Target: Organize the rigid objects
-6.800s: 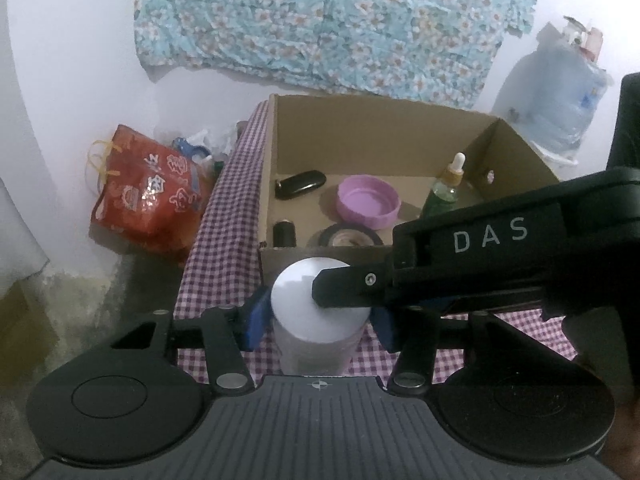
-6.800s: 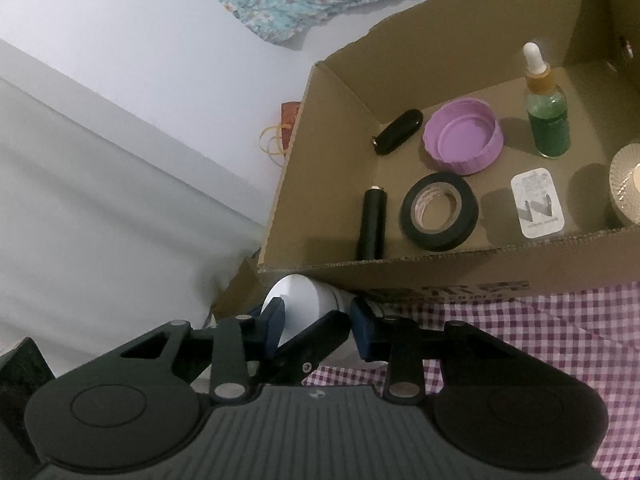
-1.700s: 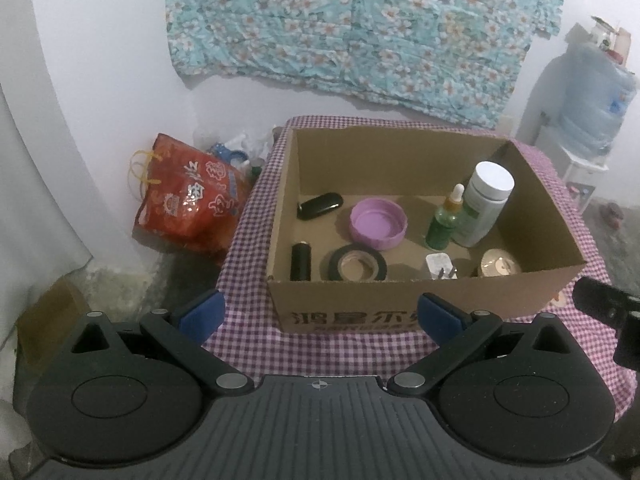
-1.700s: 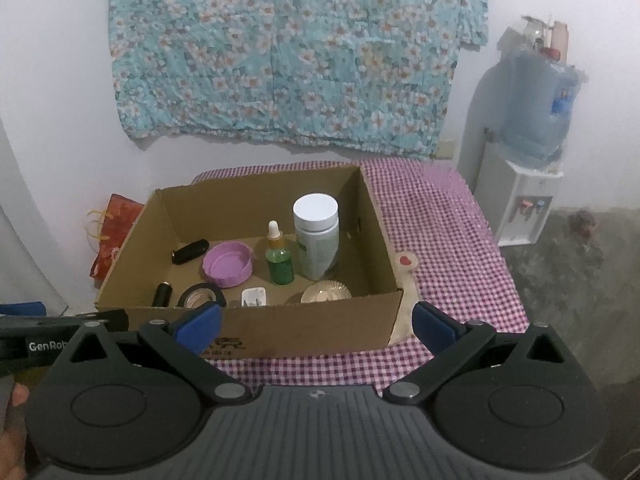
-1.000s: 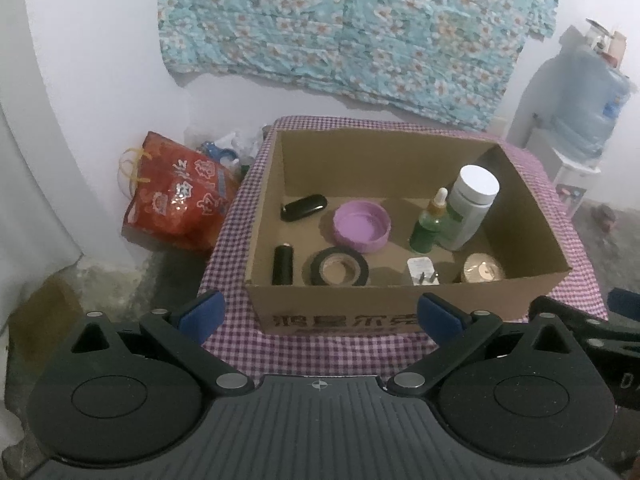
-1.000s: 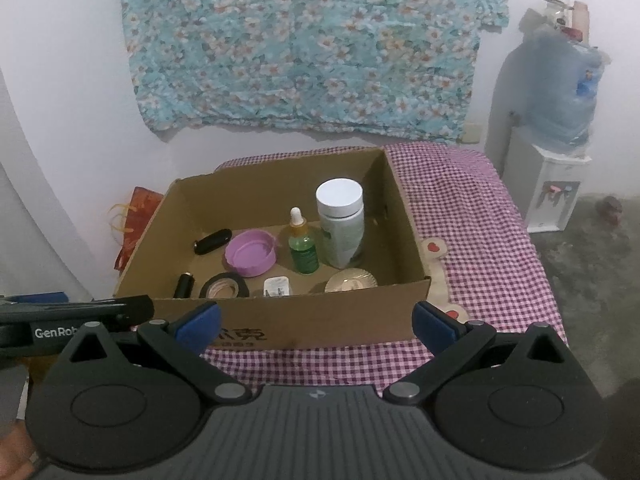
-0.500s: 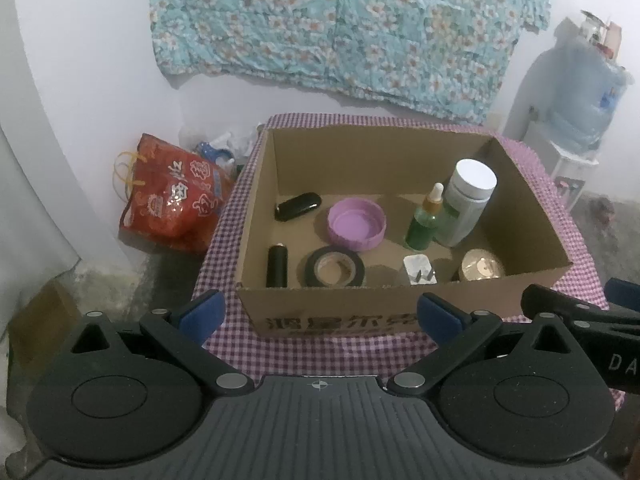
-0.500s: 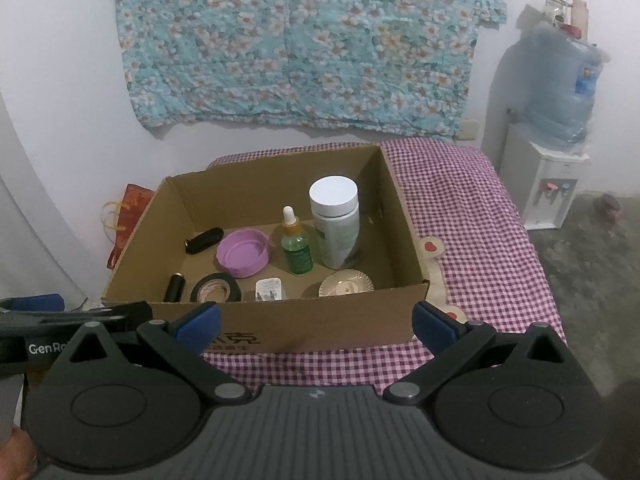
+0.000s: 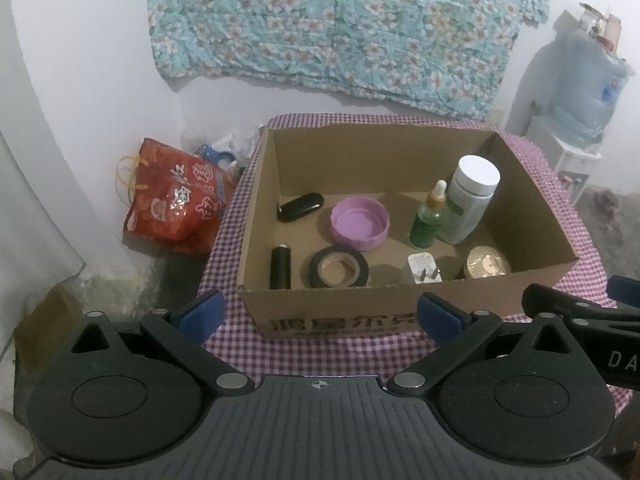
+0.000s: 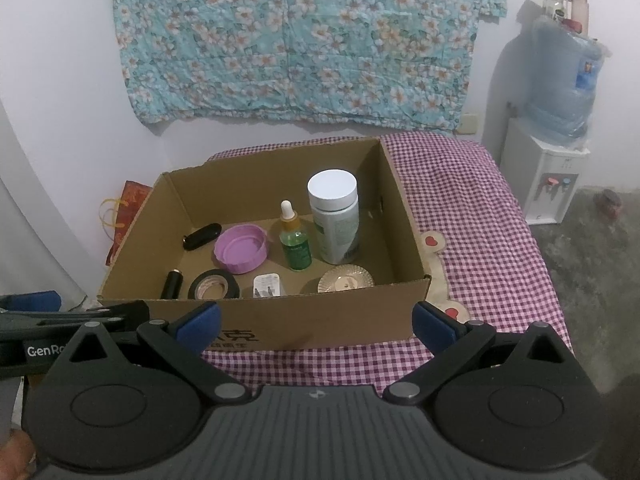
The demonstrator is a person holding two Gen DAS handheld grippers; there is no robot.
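An open cardboard box stands on a purple checked table. Inside stand a white-capped bottle and a green dropper bottle. Around them lie a purple lid, a black tape roll, a black case, a black cylinder, a white plug and a gold disc. My left gripper and right gripper are open and empty, both in front of the box.
A red bag lies on the floor left of the table. A water dispenser stands at the right by the wall. A floral cloth hangs on the back wall. The checked tablecloth lies bare right of the box.
Both grippers have drawn slightly back from the box and stay open. The white-capped bottle, held by the left gripper 6.8 s ago, stands in the box.
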